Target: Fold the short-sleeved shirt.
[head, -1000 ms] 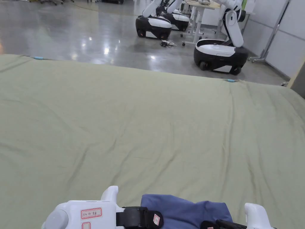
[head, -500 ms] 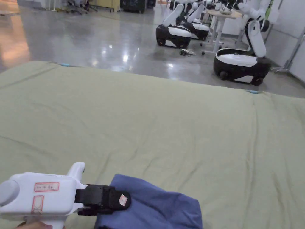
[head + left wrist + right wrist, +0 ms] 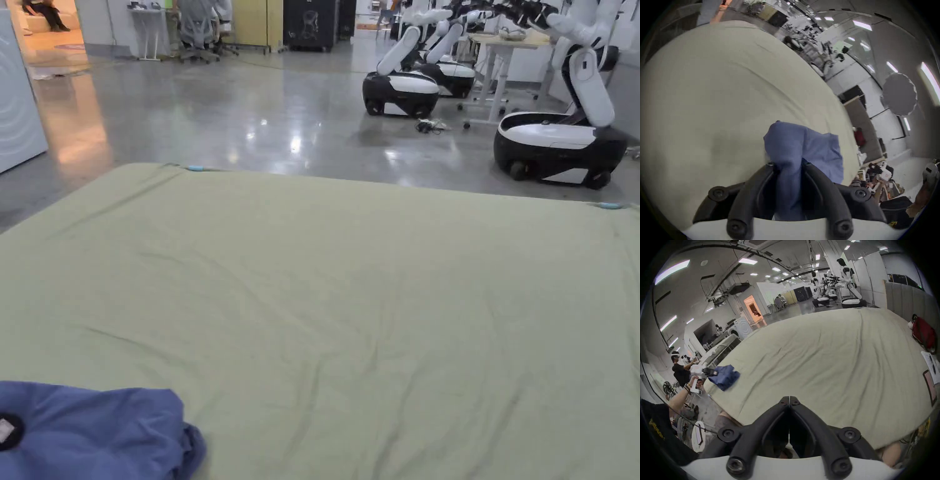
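Two grippers — left [image 3: 786, 164] clamping bunched blue shirt [image 3: 802, 146] at bed [image 3: 350, 262] edge, right [image 3: 789, 400] closed, empty.

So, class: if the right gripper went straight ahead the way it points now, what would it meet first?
Probably the pale green cloth-covered table: the right gripper, shut and empty, points across it at a low angle. Depth is unclear.

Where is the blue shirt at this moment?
The blue shirt lies bunched at the near left corner of the green cloth-covered table in the head view. The left tool is shut on one fold of it.
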Available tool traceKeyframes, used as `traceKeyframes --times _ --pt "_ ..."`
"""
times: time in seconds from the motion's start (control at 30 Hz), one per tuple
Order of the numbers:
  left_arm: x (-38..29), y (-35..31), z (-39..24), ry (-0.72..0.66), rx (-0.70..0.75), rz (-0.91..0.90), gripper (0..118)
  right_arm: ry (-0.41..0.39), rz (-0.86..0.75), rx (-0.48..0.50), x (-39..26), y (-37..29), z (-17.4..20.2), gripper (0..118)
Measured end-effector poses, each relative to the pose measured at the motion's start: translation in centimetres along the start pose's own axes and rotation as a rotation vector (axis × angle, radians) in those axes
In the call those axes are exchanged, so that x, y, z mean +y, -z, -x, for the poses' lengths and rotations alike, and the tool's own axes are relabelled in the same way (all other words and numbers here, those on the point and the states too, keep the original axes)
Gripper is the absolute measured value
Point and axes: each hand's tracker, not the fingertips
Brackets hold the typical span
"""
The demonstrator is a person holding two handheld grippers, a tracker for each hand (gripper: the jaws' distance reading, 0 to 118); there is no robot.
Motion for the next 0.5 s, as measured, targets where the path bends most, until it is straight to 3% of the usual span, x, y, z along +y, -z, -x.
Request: traceKeyframes --times 0.1,0.3,0.33,0.4,0.43,0.5 --pt "0.1 -1.3 0.6 -0.037 0.005 -0.016 19 -0.011 0.025 0.015 -0.1 1.2 1.0 2" --pt "-0.3 0.0 -1.5 0.016 0.035 -0.022 19 -0.044 0.057 0.028 0.4 2.5 2.6 2" --pt "0.0 0.0 -1.3 -0.002 0.045 -0.026 25 -0.05 0.061 0.028 0.4 2.5 2.7 2" --pt "0.2 -0.3 -1.8 -0.089 0.098 -0.042 109 -0.061 0.065 0.034 0.3 2.3 2.4 2" --pt "0.1 -0.5 -2.2 -0.092 0.12 -0.03 118 -0.064 0.065 0.034 0.3 2.1 2.3 2" --pt "-0.2 -2.7 -3.7 -0.068 0.1 -0.102 115 -0.071 0.055 0.038 0.1 1.6 2.2 2"
